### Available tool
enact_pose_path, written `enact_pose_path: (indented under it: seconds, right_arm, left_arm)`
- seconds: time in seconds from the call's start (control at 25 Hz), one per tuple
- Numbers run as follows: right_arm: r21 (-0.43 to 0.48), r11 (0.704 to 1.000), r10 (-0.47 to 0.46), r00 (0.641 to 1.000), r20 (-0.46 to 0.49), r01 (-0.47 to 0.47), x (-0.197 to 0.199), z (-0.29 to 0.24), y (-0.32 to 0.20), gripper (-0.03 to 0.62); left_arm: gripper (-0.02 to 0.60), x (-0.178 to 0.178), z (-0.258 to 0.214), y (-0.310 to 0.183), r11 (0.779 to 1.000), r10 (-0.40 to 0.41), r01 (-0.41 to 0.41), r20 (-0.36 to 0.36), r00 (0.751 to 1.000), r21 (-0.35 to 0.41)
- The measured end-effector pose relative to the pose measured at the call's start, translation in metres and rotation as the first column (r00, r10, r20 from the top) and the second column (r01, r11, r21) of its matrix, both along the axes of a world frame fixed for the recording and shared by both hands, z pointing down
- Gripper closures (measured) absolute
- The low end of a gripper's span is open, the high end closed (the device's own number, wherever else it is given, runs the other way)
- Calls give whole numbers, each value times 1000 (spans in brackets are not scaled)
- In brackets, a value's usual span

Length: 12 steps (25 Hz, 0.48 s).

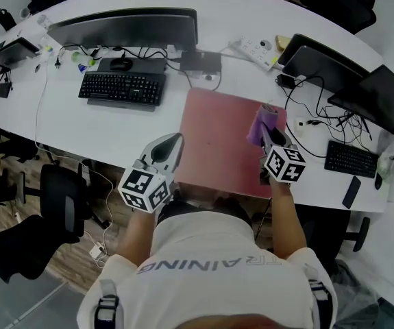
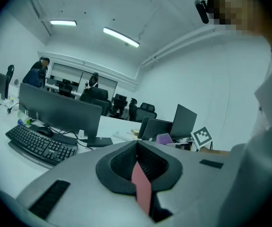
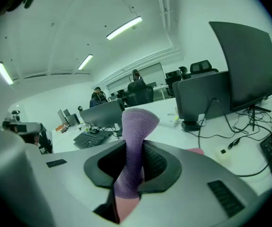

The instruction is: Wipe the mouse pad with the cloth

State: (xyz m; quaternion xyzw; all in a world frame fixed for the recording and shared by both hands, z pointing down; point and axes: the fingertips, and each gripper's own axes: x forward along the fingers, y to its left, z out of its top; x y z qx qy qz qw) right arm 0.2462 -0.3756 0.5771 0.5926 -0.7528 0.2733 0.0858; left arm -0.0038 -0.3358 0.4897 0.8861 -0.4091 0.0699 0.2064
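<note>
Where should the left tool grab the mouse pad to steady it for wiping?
Probably its left edge near the front corner, approached from the left. The mouse pad lies flat, so only a rim can be pinched; the left tool sits beside that edge, and the cloth is over the right side.

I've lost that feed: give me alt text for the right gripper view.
The right gripper has its jaws shut on a purple cloth that sticks up between them, with the pink mouse pad showing underneath. Beyond is a white desk with dark monitors and cables.
</note>
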Motion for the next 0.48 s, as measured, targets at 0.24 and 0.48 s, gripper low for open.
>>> enact_pose_path:
  seconds: [0.24, 0.48]
  right_arm:
    - [-6, 996, -92, 995, 26, 92, -110, -3, -4, 497]
    - [-51, 983, -175, 984, 35, 176, -208, 24, -15, 497]
  left_arm:
    - [551, -65, -2, 1, 1000, 5, -5, 0, 1000, 7]
    - [551, -118, 3, 0, 1000, 11, -11, 17, 1000, 8]
